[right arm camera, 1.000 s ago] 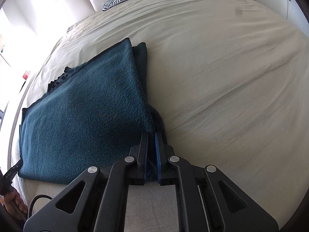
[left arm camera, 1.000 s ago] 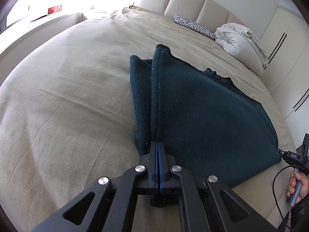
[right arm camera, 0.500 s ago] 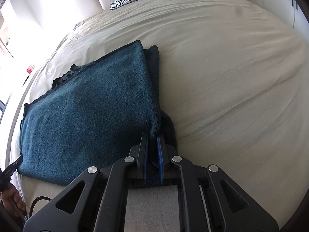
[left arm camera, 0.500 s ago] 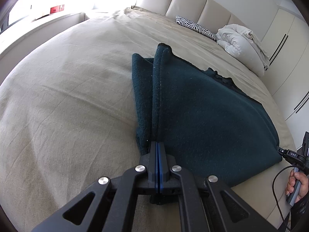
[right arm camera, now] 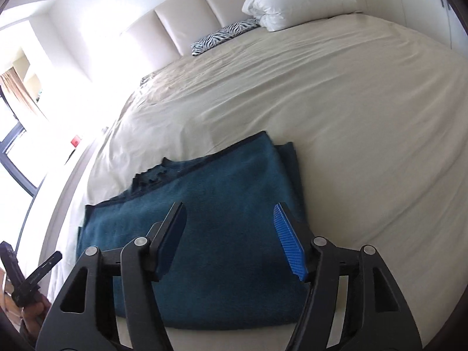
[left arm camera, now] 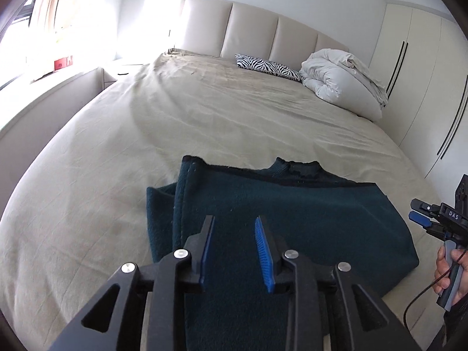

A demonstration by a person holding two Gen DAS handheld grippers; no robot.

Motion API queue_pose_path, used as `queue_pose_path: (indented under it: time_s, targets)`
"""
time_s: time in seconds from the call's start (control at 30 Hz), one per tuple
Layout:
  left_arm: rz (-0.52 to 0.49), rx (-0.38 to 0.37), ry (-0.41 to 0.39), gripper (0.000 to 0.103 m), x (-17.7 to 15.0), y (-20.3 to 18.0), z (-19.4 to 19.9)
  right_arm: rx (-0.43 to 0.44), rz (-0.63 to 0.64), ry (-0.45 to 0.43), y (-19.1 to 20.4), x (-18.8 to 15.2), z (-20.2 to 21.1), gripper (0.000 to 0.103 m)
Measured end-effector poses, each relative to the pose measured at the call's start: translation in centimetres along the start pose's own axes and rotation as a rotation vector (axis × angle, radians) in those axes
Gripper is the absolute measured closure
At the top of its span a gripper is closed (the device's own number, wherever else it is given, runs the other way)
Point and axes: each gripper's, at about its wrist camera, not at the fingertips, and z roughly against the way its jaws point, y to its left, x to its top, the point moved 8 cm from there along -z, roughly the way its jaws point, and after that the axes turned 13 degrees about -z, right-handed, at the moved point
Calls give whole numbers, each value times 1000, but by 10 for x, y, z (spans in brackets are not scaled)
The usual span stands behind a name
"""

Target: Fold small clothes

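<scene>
A dark teal knitted garment [left arm camera: 307, 213] lies folded flat on the beige bed sheet [left arm camera: 102, 204], near the bed's front edge. Its ribbed collar edge [left arm camera: 295, 166] shows at the far side. My left gripper [left arm camera: 234, 225] hovers above the garment's left end, its jaws opening, nothing between the blue pads. In the right wrist view the same garment [right arm camera: 222, 199] lies below my right gripper [right arm camera: 229, 210], whose jaws are opening wide and hold nothing. The right gripper [left arm camera: 421, 213] also shows at the left view's right edge, in a hand.
A zebra-print pillow [left arm camera: 267, 65] and a bundled white duvet [left arm camera: 342, 83] lie at the padded headboard [left arm camera: 251, 29]. White wardrobe doors [left arm camera: 427, 73] stand to the right. A bright window and ledge with a red box [left arm camera: 63, 63] are on the left.
Both grippers were shut on the garment's near corners; now both have let go, opened and lifted back from it. The garment has dropped flat onto the bed.
</scene>
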Motion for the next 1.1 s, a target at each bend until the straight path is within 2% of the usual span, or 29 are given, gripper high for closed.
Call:
queue_pose_path:
  time_s: [0.03,0.1,0.17,0.23,0.33,0.37,0.43,0.47,0.5,0.57,0.6,0.7,0.73,0.77,0.83,0.9,1.0,1.07,1.1]
  targets:
    - [-19,1,4,72,11,-3,-14,56,-6,40,12,-2,-15,41]
    - [-27,1,13,72,27,-3,-43,80,-2,97,32,-4,-45,41]
    - [-40,43,31,72,37,5,-71,136,-5,151,49,-4,-74,42]
    - [-34,64,81,72,33,15,-96,141,-25,178,57,-1,-101,43]
    - [4,98,143,69,8,39,-121,140,-82,223,51,6,-140,43]
    - [51,59,117,70,2,46,-120,122,-103,215,44,9,-150,45]
    - [115,23,96,70,-1,57,-117,156,-150,177,28,22,-158,60]
    - [116,19,97,70,-1,57,-117,180,-175,165,19,28,-159,64]
    - [106,26,98,70,-2,56,-118,199,-207,156,10,34,-160,73]
    - [83,50,99,69,-2,53,-118,240,-263,141,-6,46,-158,78]
    - [77,58,97,69,-2,52,-118,234,-273,117,-14,54,-154,80]
    - [91,51,91,69,-5,53,-117,163,-288,26,-42,79,-141,80]
    - [99,46,89,69,-6,55,-117,178,-317,15,-53,88,-138,80]
    - [104,44,87,69,-7,55,-116,158,-341,-5,-64,95,-133,80]
    - [103,47,87,69,-7,55,-116,41,-352,-74,-85,107,-115,76]
    - [97,54,93,69,-6,54,-116,32,-395,-115,-96,110,-90,76]
    - [86,86,118,68,-3,50,-108,113,-345,-112,-70,94,-55,74]
    - [64,132,122,68,-4,38,-86,194,-286,-61,-35,68,-41,74]
    - [67,110,104,67,-6,28,-71,240,-251,-21,-16,51,-39,73]
